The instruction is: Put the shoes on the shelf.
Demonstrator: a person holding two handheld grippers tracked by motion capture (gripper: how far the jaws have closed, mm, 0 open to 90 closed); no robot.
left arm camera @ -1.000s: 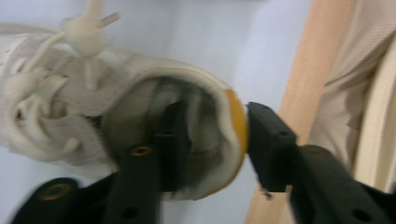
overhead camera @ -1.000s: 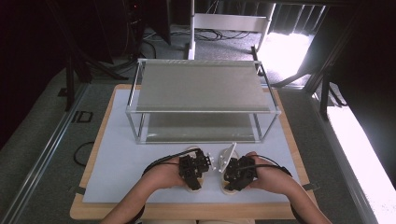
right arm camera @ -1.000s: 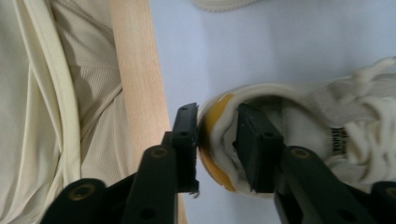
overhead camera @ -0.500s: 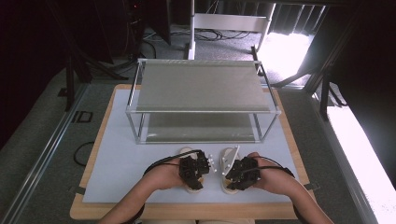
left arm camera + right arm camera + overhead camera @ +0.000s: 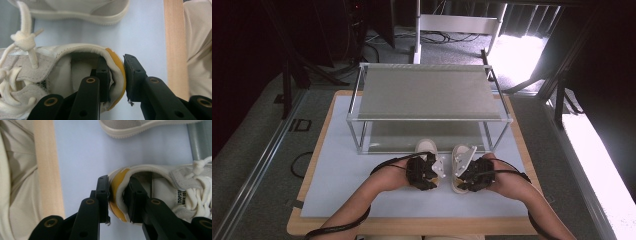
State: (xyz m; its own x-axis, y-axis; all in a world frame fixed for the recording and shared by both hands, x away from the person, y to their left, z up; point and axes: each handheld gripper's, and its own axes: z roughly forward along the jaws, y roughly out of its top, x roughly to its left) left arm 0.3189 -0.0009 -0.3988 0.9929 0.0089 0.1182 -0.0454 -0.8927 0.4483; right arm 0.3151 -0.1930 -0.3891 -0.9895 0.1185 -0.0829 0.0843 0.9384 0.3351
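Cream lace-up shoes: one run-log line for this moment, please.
left gripper: shut on left cream lace-up shoe heel | right gripper: shut on right cream shoe heel | metal two-tier rack behind

- A wooden table point(image 5: 412, 226) carries a pale blue-white mat point(image 5: 337, 165).
- Grey carpeted floor point(image 5: 247, 150) surrounds the table, dark toward the far left.
- A white metal stand point(image 5: 457, 22) sits behind, with black cables point(image 5: 442, 36) on the floor near it.
- Bright daylight point(image 5: 517, 50) falls on the floor at the far right, with another lit patch point(image 5: 597, 165) along the right side.
- Dark frame legs point(image 5: 287, 85) stand at left.
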